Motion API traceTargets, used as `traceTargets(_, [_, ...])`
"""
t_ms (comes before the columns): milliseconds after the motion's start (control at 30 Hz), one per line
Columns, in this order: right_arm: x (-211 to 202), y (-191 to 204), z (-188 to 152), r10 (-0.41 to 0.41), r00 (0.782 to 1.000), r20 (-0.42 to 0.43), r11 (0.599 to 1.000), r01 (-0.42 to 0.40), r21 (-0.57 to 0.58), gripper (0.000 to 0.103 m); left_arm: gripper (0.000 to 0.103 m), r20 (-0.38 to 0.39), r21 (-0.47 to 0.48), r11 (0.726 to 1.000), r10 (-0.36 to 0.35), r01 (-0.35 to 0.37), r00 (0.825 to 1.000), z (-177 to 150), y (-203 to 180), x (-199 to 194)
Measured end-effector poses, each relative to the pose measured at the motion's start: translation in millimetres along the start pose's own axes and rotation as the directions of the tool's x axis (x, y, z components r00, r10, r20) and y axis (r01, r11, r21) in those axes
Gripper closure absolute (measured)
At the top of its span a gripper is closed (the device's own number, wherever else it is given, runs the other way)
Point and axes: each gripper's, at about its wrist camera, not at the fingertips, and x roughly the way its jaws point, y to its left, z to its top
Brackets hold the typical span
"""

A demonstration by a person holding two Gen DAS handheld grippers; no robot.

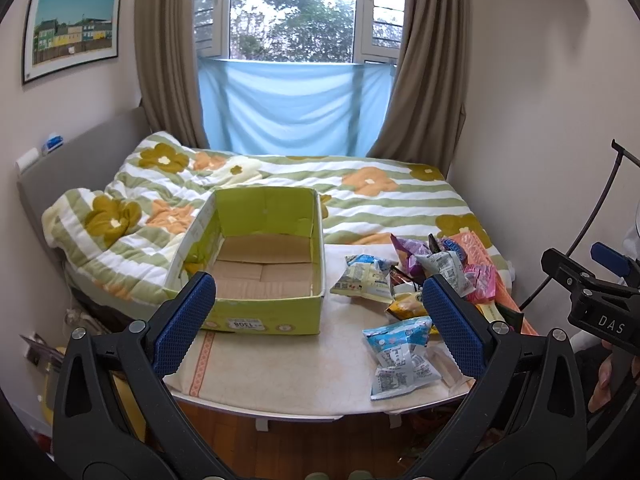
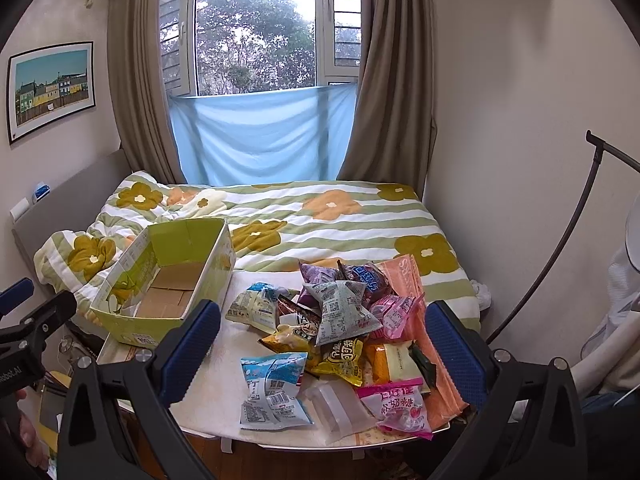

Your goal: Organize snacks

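Note:
An empty green cardboard box [image 1: 256, 308] stands on the left of a small table [image 1: 288, 376]; it also shows in the right wrist view [image 2: 128, 326]. A pile of snack packets [image 2: 344, 320] lies on the table's right, with a blue-white packet [image 2: 272, 392] and a pink candy packet [image 2: 400, 404] at the front. In the left wrist view the pile [image 1: 432, 276] sits right of the box. My left gripper [image 1: 320, 320] is open and empty, held before the table. My right gripper [image 2: 320, 344] is open and empty, facing the pile.
A bed with a flowered striped quilt [image 1: 360, 196] lies behind the table. Walls close in on the right [image 2: 520, 160]. A headboard [image 1: 80, 160] stands at the left. A curved black rod [image 2: 568, 240] stands at the right. Wooden floor [image 1: 320, 448] lies below the table.

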Motion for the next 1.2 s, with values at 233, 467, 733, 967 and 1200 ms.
traceTargets(233, [0,-1,0,-0.001,1.0,-0.002,1.0,0.001,0.0,0.001,0.0,-0.004,-0.003,1.0,-0.007,0.007,1.0,-2,-1,1])
traceTargets(467, [7,-15,-3,-0.029,0.998,-0.049,0.999,0.03,0.024,0.001,0.0,-0.114,0.024,0.998,-0.061,0.064,0.992,-3,-13,27])
traceTargets(733, [41,-53,-37,-0.063,0.979,-0.191,0.995,0.077,0.068,0.001,0.0,-0.301,0.002,0.985,-0.165,0.174,0.939,-37,-39,95])
traceTargets(967, [96,-91,-66,-0.017,0.954,-0.299,0.996,0.041,0.074,0.001,0.0,-0.439,-0.038,0.983,-0.18,0.182,0.88,-75,-77,162])
traceTargets(1200, [168,-114,-64,0.074,0.935,-0.346,0.997,-0.059,0.056,0.001,0.0,-0.546,-0.084,0.988,-0.155,0.131,0.824,-111,-106,227])
